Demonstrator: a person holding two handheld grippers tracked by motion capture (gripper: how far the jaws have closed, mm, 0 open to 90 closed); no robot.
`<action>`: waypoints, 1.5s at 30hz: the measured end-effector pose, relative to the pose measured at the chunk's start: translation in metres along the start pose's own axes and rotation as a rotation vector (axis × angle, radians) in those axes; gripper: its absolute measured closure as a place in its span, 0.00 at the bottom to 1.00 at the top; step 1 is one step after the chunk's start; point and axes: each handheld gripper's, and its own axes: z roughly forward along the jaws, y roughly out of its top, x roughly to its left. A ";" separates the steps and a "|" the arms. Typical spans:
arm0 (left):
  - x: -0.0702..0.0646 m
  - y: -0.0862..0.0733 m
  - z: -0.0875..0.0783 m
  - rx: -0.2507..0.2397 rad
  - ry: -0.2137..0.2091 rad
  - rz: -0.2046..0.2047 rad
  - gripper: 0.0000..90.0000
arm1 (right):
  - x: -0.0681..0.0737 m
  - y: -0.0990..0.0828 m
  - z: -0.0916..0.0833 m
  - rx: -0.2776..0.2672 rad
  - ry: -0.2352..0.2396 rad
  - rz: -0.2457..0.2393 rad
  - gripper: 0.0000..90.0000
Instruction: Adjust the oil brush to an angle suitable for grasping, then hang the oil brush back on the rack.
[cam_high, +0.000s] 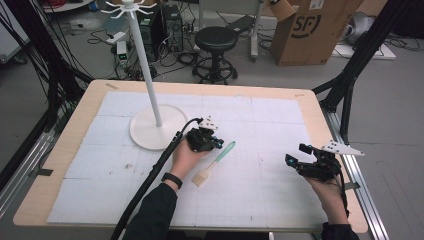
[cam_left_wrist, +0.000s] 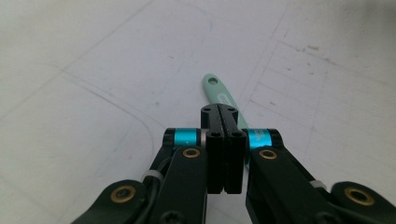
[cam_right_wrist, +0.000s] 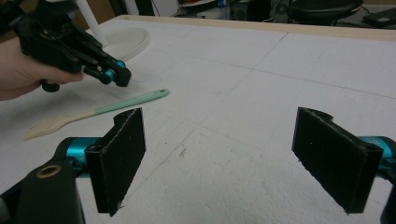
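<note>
Brush (cam_high: 214, 164) lies flat on the bench (cam_high: 260, 200), mid-bench just right of the stand base (cam_high: 142, 131), mint handle pointing away. Left tongs (cam_high: 218, 144) are pressed together on nothing, hovering just above the handle; right tongs (cam_right_wrist: 231, 158) are wide apart, well off to the right. Looks light, handle stiff and probably slick, bristle end soft, so grip mid-handle, not the bristles

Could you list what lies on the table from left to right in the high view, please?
White stand base → left hand-held gripper, shut → green-handled brush, just beside it → right hand-held gripper, open.
</note>
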 end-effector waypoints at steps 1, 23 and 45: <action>0.000 0.000 -0.006 -0.021 0.012 0.001 0.94 | 0.000 0.000 0.000 0.000 -0.001 0.001 0.18; 0.011 -0.074 -0.136 -0.277 0.065 -0.092 0.30 | -0.002 -0.002 -0.001 0.008 -0.021 0.008 0.18; 0.014 -0.103 -0.179 -0.375 0.111 -0.109 0.23 | -0.004 -0.004 -0.001 0.007 -0.032 0.016 0.18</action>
